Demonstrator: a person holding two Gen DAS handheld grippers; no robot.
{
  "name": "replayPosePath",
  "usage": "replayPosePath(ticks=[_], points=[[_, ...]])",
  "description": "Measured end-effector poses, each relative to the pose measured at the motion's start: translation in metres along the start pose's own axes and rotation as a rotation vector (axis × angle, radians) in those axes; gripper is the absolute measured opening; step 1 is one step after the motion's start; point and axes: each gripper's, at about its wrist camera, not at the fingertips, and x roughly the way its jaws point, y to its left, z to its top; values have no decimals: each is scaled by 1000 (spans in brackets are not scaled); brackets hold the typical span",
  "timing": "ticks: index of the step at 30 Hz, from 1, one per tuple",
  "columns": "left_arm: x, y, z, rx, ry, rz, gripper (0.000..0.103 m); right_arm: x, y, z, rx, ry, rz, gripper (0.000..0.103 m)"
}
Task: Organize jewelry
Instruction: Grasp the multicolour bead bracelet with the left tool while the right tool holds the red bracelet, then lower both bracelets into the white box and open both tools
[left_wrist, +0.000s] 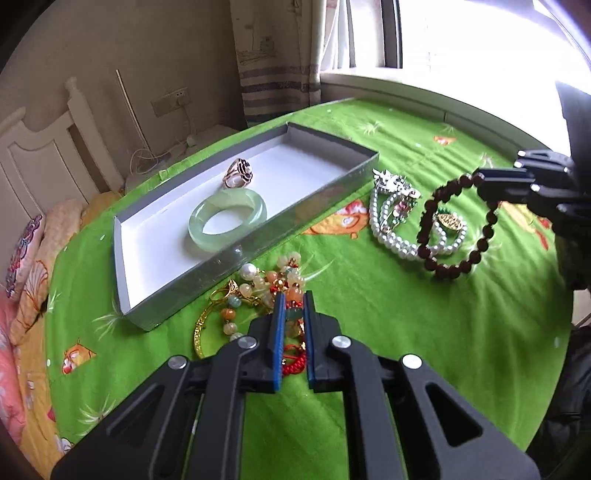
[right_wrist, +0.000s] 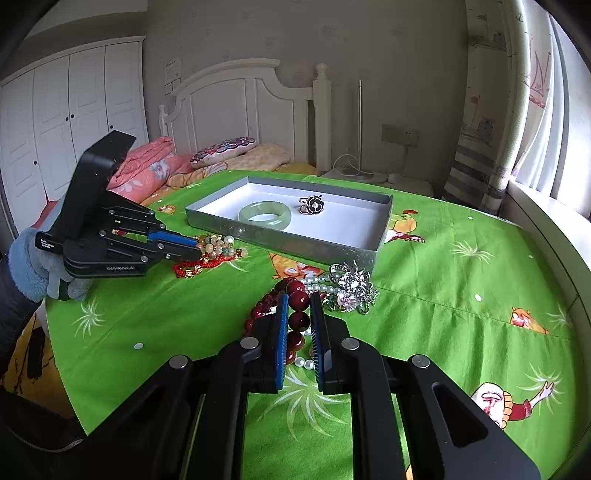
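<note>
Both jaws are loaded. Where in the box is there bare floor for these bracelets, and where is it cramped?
The box floor is bare from the flower ring to its window-side end wall, and at the headboard end past the jade bangle. It is cramped between bangle and ring, and outside along the near wall, by the pearl strand.

Bangle (left_wrist: 227, 215) and ring (left_wrist: 238, 172) sat in the box (left_wrist: 207, 269); bead pile (left_wrist: 258, 291) just beside it, pearls (left_wrist: 388, 229) further right.

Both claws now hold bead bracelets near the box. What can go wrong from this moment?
1. The left claw grips a mixed bead bracelet tangled with a red cord; lifting may drag the cord along.
2. The dark bead bracelet in the right claw hangs over the pearl strand and may snag it.
</note>
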Motion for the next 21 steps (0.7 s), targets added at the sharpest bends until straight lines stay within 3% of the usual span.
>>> replayPosePath(ticks=[7, 21], points=[[-34, 22, 8, -139, -114, -89, 9, -8, 3, 6, 8, -37, 2, 13], [-51, 19, 32, -154, -186, -67, 9, -17, -1, 24, -3, -95, -20, 13]])
